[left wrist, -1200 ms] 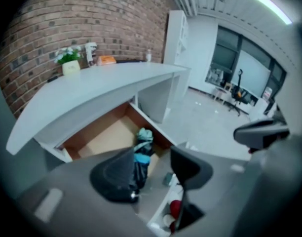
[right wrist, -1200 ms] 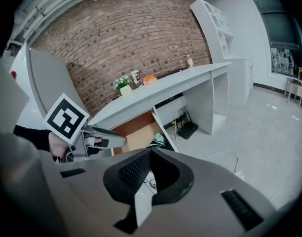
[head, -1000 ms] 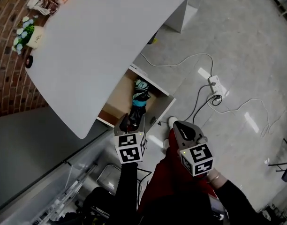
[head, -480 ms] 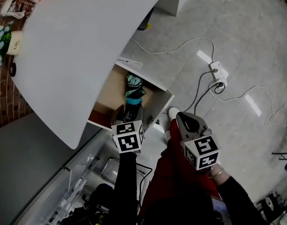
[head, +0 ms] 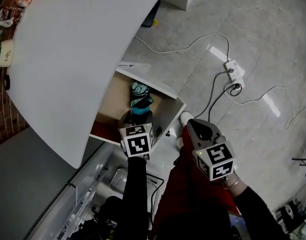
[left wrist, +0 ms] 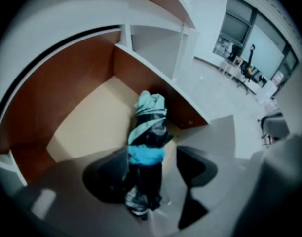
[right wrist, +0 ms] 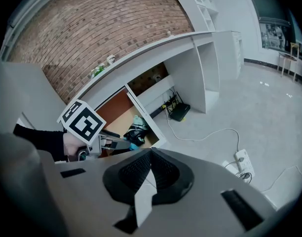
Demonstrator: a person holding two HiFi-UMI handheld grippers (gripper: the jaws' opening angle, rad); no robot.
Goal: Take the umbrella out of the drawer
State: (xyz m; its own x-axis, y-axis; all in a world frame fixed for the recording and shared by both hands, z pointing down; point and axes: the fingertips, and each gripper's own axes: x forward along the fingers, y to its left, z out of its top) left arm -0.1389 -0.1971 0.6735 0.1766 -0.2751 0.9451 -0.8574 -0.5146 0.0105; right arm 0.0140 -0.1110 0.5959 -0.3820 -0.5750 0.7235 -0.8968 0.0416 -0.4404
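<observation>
– between the jaws of your left gripper (left wrist: 151, 171), which have just been opening and now stand wide, sits the folded umbrella (left wrist: 147, 132). nothing is pinched yet. what next?
– go lower, straddle the bundle near its bright blue band, and close evenly so the soft cloth can't slide. it looks like a limp, wrinkled roll, pale teal over black, and will likely sag at both ends.
– where does it lie?
– on the smooth tan floor of the open drawer (left wrist: 87, 127), between reddish-brown walls, under the white table (head: 78, 49). your right gripper (right wrist: 148, 174) is clenched on nothing, off to the side.
</observation>
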